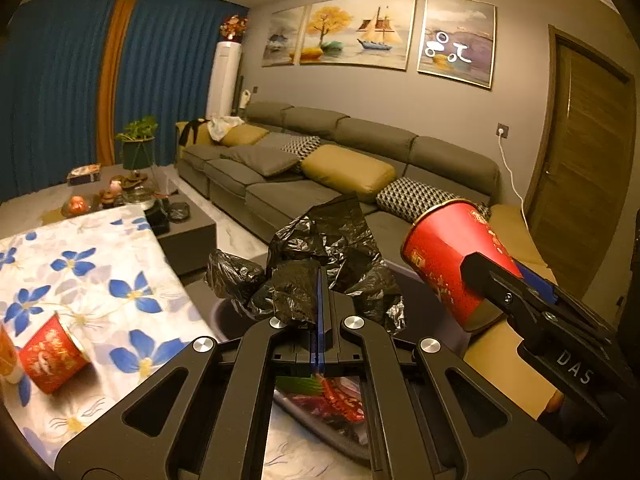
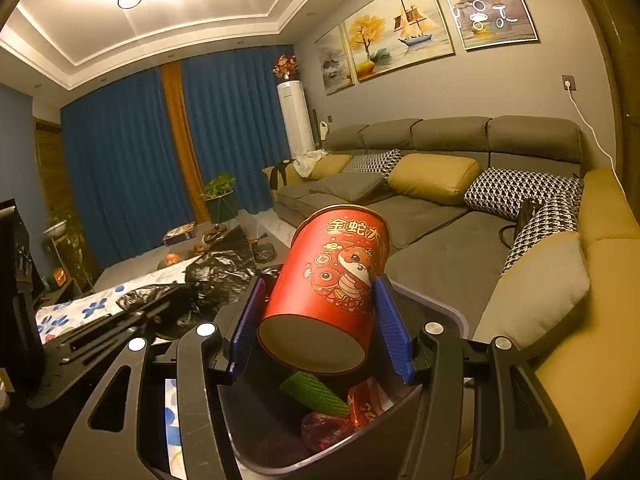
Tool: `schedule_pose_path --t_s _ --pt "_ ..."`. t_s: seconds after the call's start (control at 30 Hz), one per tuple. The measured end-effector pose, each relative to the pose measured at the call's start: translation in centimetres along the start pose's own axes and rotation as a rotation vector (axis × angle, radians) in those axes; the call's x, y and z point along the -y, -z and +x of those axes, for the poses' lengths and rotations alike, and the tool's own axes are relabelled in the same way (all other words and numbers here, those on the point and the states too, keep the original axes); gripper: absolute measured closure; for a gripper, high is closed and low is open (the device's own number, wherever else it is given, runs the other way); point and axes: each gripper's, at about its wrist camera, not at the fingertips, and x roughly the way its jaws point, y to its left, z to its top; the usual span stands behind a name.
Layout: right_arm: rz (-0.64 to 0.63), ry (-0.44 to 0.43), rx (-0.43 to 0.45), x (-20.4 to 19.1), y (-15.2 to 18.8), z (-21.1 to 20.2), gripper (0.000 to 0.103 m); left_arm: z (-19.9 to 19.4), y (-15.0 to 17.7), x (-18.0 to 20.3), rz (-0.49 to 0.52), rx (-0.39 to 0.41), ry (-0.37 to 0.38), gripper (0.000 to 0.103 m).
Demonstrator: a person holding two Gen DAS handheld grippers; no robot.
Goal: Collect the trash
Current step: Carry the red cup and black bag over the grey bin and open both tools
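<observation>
Right gripper (image 2: 320, 320) jaws clamp the red cup (image 2: 332, 276), tilted, base directly above the open bin (image 2: 448, 312). Left gripper (image 1: 320, 300) jaws pinch the black bag (image 1: 320, 248) just beside.

The bin (image 2: 256, 432) is largely hidden behind the right gripper's frame, its lower wall cut off by the picture's bottom edge. At the flowered table's (image 1: 100, 248) near left edge, an orange cup (image 1: 6, 356) is cut off by the frame.

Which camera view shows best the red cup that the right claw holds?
The right wrist view: the red cup fills its centre between the blue pads, printed side and base visible. The left wrist view shows the cup from the side, partly covered by the right claw.
</observation>
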Motion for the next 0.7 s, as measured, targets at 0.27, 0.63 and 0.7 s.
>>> schedule_pose_path --t_s 0.27,0.63,0.7 --pt "0.012 0.002 0.006 0.0 -0.4 0.5 0.048 1.8 0.0 0.6 -0.012 -0.019 0.034 0.103" --pt "0.022 0.001 0.006 0.0 -0.4 1.0 0.047 2.6 0.2 -0.8 -0.056 -0.037 0.041 0.028" --pt "0.026 -0.004 0.008 0.0 -0.4 1.1 0.046 1.8 0.1 -2.1 -0.1 -0.029 0.009 0.022"
